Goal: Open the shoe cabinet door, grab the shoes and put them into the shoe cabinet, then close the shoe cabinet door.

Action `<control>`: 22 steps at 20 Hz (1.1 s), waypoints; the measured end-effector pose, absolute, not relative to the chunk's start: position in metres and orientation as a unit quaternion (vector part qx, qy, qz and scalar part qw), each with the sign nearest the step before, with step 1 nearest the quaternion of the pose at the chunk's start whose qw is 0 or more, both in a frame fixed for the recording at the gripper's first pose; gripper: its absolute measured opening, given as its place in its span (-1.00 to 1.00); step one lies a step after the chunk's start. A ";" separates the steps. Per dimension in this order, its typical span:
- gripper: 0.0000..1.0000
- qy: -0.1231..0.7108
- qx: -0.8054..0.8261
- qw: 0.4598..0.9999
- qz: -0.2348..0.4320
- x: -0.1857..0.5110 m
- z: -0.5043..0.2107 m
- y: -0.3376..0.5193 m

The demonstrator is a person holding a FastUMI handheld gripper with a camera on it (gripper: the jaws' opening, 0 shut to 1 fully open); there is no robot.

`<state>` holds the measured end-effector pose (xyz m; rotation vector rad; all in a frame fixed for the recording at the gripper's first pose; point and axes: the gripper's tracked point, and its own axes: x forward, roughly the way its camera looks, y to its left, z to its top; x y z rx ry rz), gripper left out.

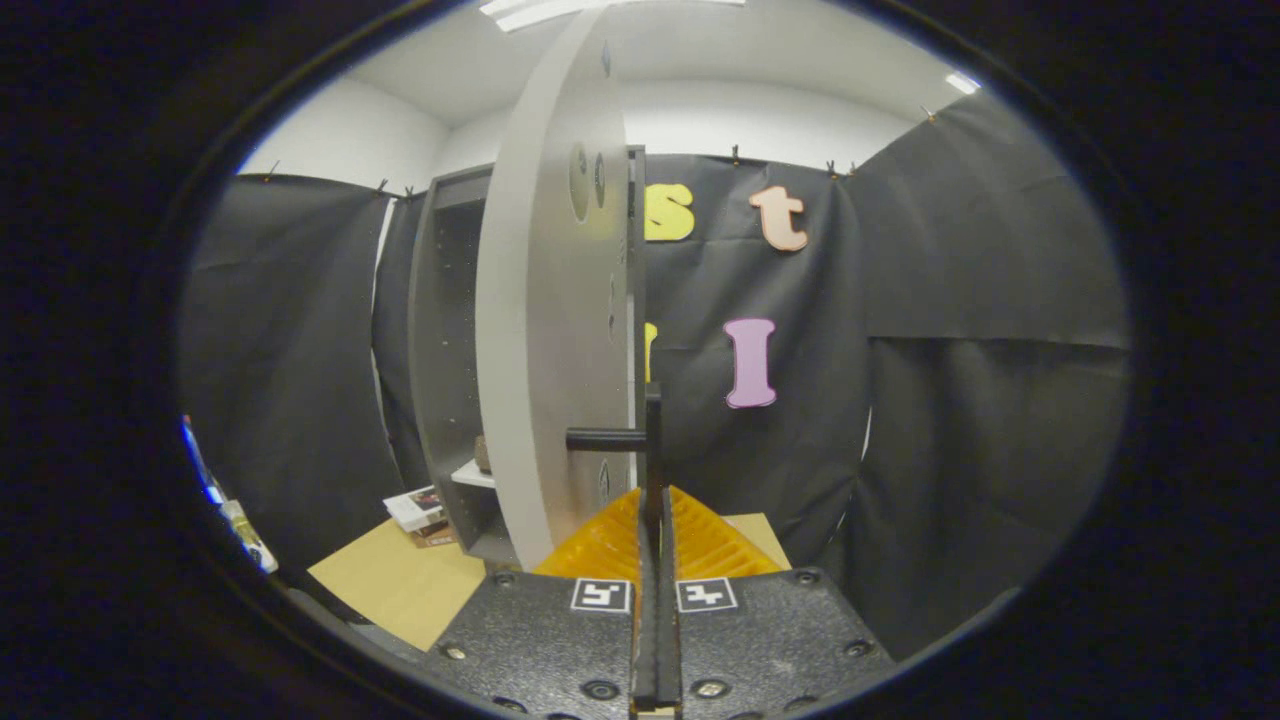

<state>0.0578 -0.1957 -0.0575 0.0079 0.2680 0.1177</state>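
Cabinet: one grey shoe cabinet [445,350] stands on the bench, just ahead of the fingers and a little to their left, with its inside open to view.
Door: one pale grey shoe cabinet door [550,330] swung out toward the camera, seen nearly edge-on (two round holes show near its top).
Bench: one tan bench [390,585] under the cabinet, with black cloth walls behind and beside it.
Handle: one dark bar handle [652,450] stands upright at the door's free edge, joined to the door by a short dark post.
Tool: one tool [655,520], its two fingers drawn almost together; the lower end of the handle sits at their tips, though whether both fingers press on it I cannot tell.
Cabinet contents: one white shelf [472,474] low inside, with a brownish thing [483,452] on it, too hidden to name.
Bench items: a small stack of books [418,508] lies beside the cabinet's foot.
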 end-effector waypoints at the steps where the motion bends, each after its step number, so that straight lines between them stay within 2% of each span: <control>1: -0.93 0.135 0.003 0.989 0.066 0.058 -0.058 -0.198; 6: -0.91 0.107 -0.017 0.990 0.093 0.057 -0.054 -0.201; 10: -0.71 0.060 -0.015 0.995 0.076 0.048 -0.035 -0.213; 13: 0.11 -0.004 -0.030 0.999 0.027 0.018 -0.005 -0.220; 14: 0.27 -0.018 -0.039 0.999 0.009 0.008 0.001 -0.220; 15: 0.59 -0.020 -0.044 0.999 -0.003 -0.003 0.003 -0.217; 18: 0.94 -0.042 -0.053 0.998 -0.008 -0.034 0.018 -0.183; 19: 1.00 -0.045 -0.060 0.997 -0.021 -0.043 0.022 -0.177; 22: 1.00 -0.039 -0.056 0.997 -0.046 -0.059 0.018 -0.143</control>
